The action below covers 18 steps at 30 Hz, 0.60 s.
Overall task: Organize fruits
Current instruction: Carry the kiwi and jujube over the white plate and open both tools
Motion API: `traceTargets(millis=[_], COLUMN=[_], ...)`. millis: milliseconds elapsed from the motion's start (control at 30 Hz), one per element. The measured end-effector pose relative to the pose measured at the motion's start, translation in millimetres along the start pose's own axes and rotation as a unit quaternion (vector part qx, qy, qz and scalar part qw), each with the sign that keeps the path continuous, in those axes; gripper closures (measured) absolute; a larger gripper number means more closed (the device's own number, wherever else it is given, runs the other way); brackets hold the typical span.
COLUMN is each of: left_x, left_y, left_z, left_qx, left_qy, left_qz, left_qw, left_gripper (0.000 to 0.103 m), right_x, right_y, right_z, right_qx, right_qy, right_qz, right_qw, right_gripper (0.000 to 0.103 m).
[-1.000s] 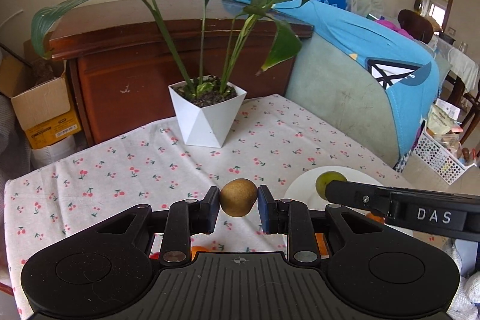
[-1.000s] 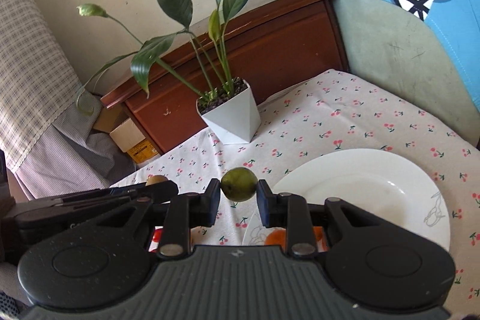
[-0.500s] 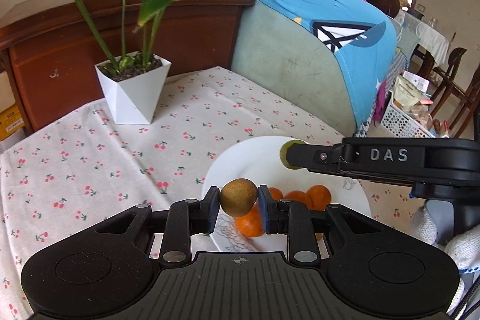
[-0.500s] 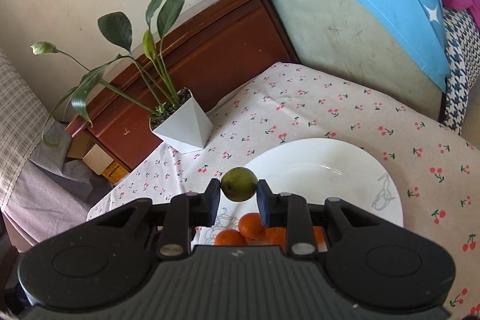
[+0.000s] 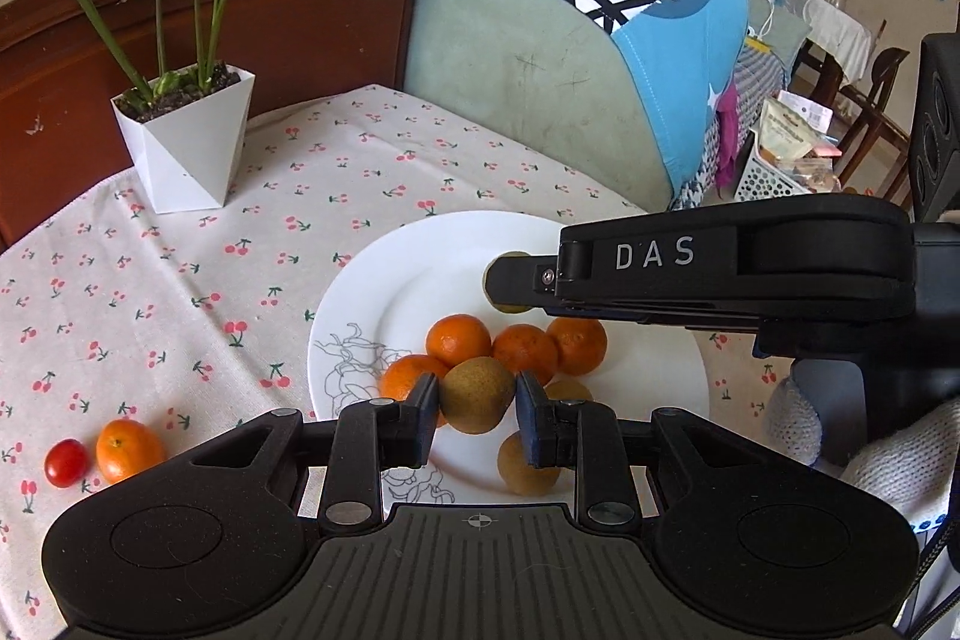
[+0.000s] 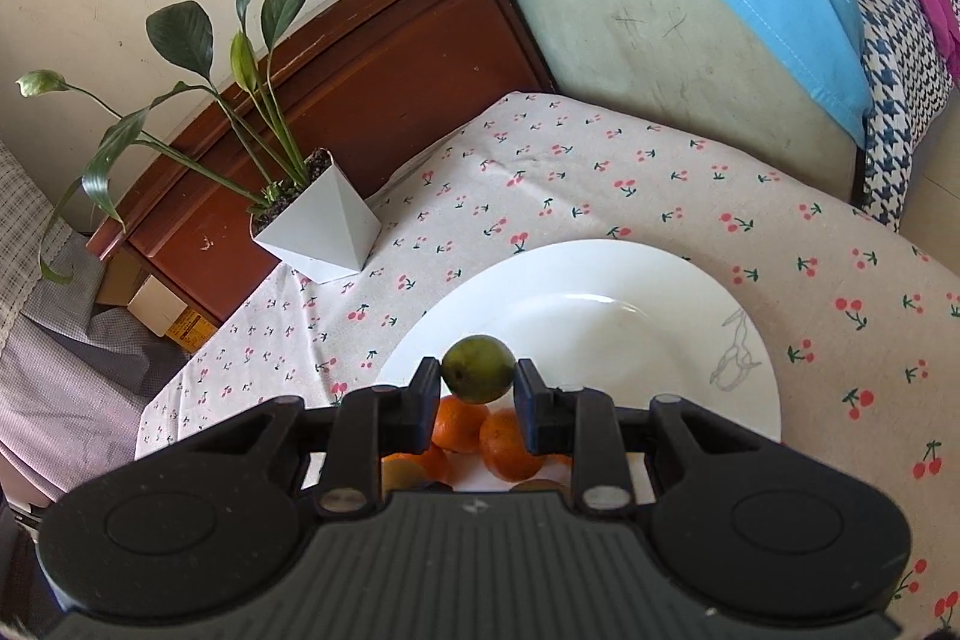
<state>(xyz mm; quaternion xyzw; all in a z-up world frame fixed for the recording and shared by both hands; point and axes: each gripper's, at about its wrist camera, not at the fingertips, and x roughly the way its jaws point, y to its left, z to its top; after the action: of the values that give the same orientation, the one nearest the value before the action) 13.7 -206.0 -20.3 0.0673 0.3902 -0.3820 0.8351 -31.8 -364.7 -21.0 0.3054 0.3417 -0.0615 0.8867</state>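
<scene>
My left gripper (image 5: 478, 403) is shut on a brown kiwi (image 5: 478, 394) and holds it above the near side of the white plate (image 5: 414, 268). On the plate lie several oranges (image 5: 459, 338) and two more brown kiwis (image 5: 525, 466). My right gripper (image 6: 478, 379) is shut on a green lime (image 6: 478, 369) above the same plate (image 6: 660, 316); it also shows in the left wrist view (image 5: 510, 280) reaching in from the right. An orange (image 5: 129, 449) and a cherry tomato (image 5: 65, 462) lie on the tablecloth left of the plate.
A white pot with a leafy plant (image 5: 183, 139) stands at the table's back left. A wooden cabinet (image 5: 300, 16) and a sofa with a blue cloth (image 5: 600, 40) stand behind the table. The table edge drops off on the right (image 6: 870, 244).
Both grippers have moved right and tilted down over the plate, each still holding its fruit. The plate with its oranges and kiwis has come fully into view.
</scene>
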Motion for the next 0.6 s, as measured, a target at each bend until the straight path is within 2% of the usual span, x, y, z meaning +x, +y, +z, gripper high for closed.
traceTargets(millis=[133,233,300,433,500,600], left_x=[-2,-6,-10,-23,-30,-39], left_y=[-1,1,3,14,22,36], left_z=[1,4,8,16,20,24], left_qx=[-0.001,-0.006,-0.009,-0.027,-0.040,-0.057], left_qy=[-0.004,-0.009,-0.013,-0.022,-0.026,-0.034], left_qz=[0.001,0.003,0.004,0.012,0.022,0.039], left_qw=[1.0000,0.9999,0.9999,0.9993,0.9986,0.9971], left_gripper=[0.076,0.065,0.053,0.045,0.036,0.035], right_x=[-3,-4,-5,-7,-8,-10], right_y=[1,1,1,1,3,5], right_z=[2,3,4,5,5,4], right_qx=[0.000,0.003,0.001,0.007,0.003,-0.002], right_qy=[-0.007,-0.012,-0.016,-0.020,-0.024,-0.025], right_qz=[-0.001,-0.001,-0.005,0.000,-0.001,0.004], right_qw=[1.000,1.000,1.000,1.000,1.000,1.000], right_gripper=[0.074,0.074,0.073,0.072,0.072,0.071])
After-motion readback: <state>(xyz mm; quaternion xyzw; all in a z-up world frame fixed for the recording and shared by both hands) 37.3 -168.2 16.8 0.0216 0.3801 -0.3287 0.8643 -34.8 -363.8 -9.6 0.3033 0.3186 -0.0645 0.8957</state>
